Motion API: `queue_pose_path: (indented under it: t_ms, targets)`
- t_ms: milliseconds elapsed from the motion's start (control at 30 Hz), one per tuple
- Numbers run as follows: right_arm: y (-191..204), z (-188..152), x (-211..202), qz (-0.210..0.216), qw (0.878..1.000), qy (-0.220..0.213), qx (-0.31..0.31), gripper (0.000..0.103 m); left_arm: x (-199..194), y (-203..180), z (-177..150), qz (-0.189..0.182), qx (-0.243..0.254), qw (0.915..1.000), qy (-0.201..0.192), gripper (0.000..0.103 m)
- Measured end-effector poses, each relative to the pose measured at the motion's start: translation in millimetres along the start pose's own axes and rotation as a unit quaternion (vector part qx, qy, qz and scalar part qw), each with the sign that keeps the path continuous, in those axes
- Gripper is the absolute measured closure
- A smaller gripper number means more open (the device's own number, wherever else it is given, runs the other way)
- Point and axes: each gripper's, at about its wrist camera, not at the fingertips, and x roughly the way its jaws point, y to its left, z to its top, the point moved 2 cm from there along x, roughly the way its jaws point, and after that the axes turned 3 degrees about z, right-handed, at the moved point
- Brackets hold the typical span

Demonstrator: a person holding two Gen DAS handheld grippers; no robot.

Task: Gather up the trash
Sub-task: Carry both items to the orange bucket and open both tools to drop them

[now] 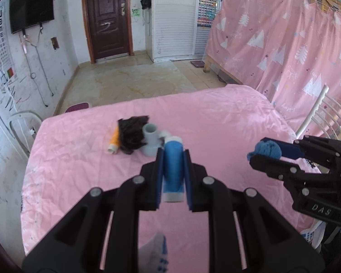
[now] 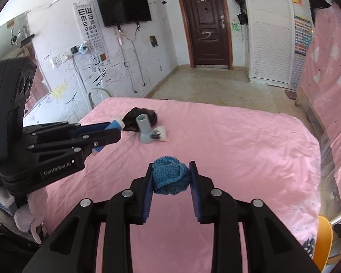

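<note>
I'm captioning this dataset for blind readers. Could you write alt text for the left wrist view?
The left gripper clamps a blue tube above a pink bedspread. At right, the right gripper holds a blue knitted ball. Beyond them lie a grey pipe fitting, a black crumpled bag and an orange tube.

I see a blue tube (image 1: 173,168) with white ends clamped lengthwise, and a blue knitted ball (image 2: 171,177) pinched aloft. On the pink bedcover (image 2: 238,147): grey pipe fitting (image 2: 144,129), black wad (image 1: 133,134), orange tube (image 1: 113,141).
</note>
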Motion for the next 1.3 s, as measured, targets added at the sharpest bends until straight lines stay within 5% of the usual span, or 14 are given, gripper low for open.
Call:
queue_pose_path:
  t_ms: [1300]
  targets:
    - [-191,-108,-133,-0.136,0.979,-0.056,0.140,0.084,31,-228,22,-0.152,0.100,0.9830,0.021,0.087]
